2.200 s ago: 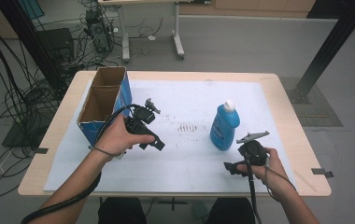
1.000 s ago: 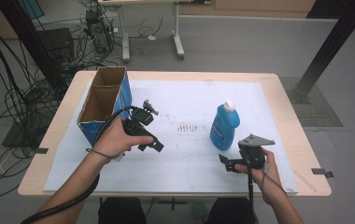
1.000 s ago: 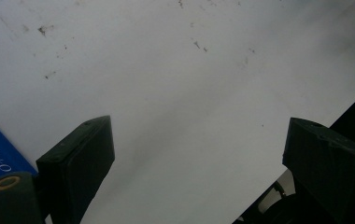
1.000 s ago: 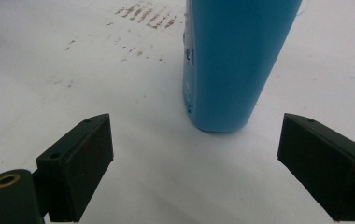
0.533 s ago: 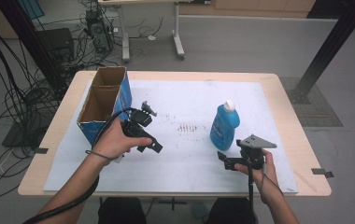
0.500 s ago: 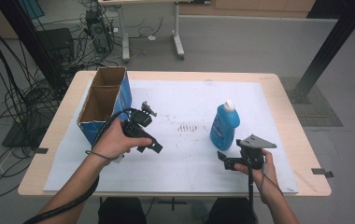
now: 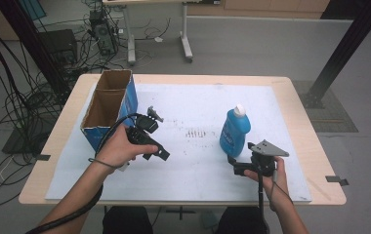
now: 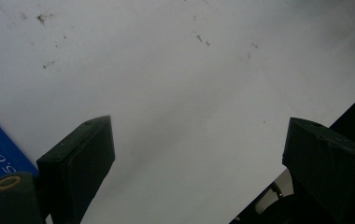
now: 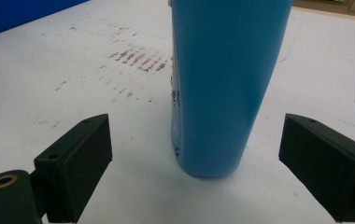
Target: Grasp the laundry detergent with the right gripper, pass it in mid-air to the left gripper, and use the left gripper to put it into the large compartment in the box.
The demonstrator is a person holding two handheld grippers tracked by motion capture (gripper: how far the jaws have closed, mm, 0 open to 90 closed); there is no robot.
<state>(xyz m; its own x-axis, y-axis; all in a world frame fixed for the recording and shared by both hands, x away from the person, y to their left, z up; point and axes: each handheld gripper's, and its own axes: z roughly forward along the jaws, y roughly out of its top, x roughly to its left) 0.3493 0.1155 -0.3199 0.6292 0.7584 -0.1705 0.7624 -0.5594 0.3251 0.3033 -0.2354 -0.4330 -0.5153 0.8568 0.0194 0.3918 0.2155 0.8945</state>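
Blue bottle (image 7: 234, 132) upright, right of centre on white mat (image 7: 193, 170). Right gripper (image 7: 233, 165) now swung in from the near right to face it, jaws wide, nothing held; grasp probably imminent. Left gripper (image 7: 160, 152) unmoved near cardboard box (image 7: 106, 109), jaws wide, apparently empty.

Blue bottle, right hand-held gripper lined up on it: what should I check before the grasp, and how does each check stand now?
1. Blue bottle upright on the white mat: ok.
2. Right hand-held gripper jaws open, wider than the bottle: ok.
3. Bottle centred between the jaws in the right gripper view: ok.
4. Pads touching the bottle: not yet; it stands ahead of them.
5. Left hand-held gripper open, holding nothing, away from the bottle: ok.
6. Cardboard box interior free: cannot tell.
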